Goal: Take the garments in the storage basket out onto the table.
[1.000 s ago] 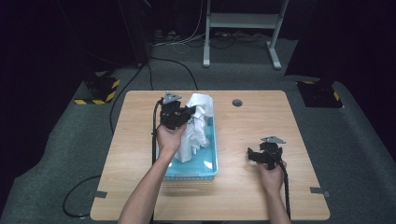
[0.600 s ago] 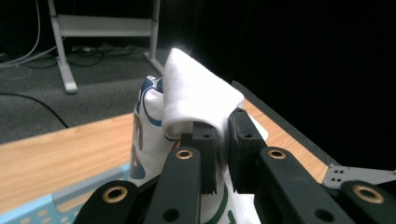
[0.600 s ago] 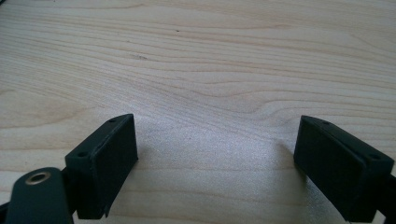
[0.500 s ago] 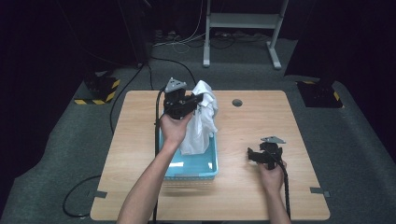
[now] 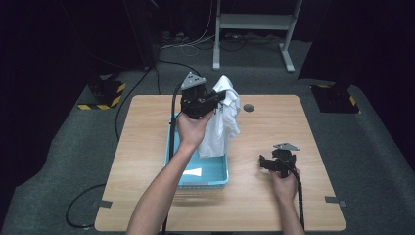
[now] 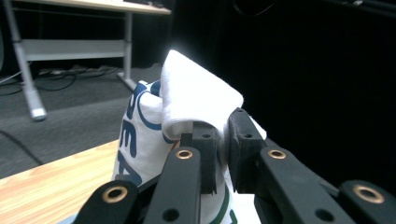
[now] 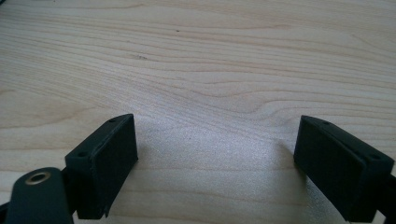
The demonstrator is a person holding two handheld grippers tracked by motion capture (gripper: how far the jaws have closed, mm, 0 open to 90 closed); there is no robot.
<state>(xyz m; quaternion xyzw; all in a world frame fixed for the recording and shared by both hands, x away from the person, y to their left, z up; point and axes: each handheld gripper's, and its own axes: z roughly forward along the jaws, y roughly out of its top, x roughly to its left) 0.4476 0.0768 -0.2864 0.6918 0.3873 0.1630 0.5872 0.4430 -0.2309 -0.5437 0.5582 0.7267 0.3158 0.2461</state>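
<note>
Above the bench [image 5: 147, 161], in the high view, a person's left hand holds the left gripper [image 5: 219, 96] raised over the far end of a light blue tray [image 5: 221, 172]. Its jaws are clamped on a fold of a white garment [image 5: 221, 128], which hangs from them in a loose column, its lower end reaching down to the tray. The tray sits at the middle of the bench, with a small white scrap [image 5: 193, 173] lying on its floor. Toward the near right of the bench, well apart from the tray, the right hand holds the right gripper [image 5: 263, 163] low over the wood, pointing left toward the tray

Along the left gripper view, the two black jaws press together on a bunched white fold of the garment [image 6: 196, 100] that rises just above them. Blue printed lettering shows on the cloth hanging to the left of the jaws, and a corner of the bench [image 6: 51, 179] lies below

Across the right gripper view, the right gripper [image 7: 215, 158] has its jaws standing wide apart with only bare pale wood of the bench [image 7: 210, 70] between them
</note>
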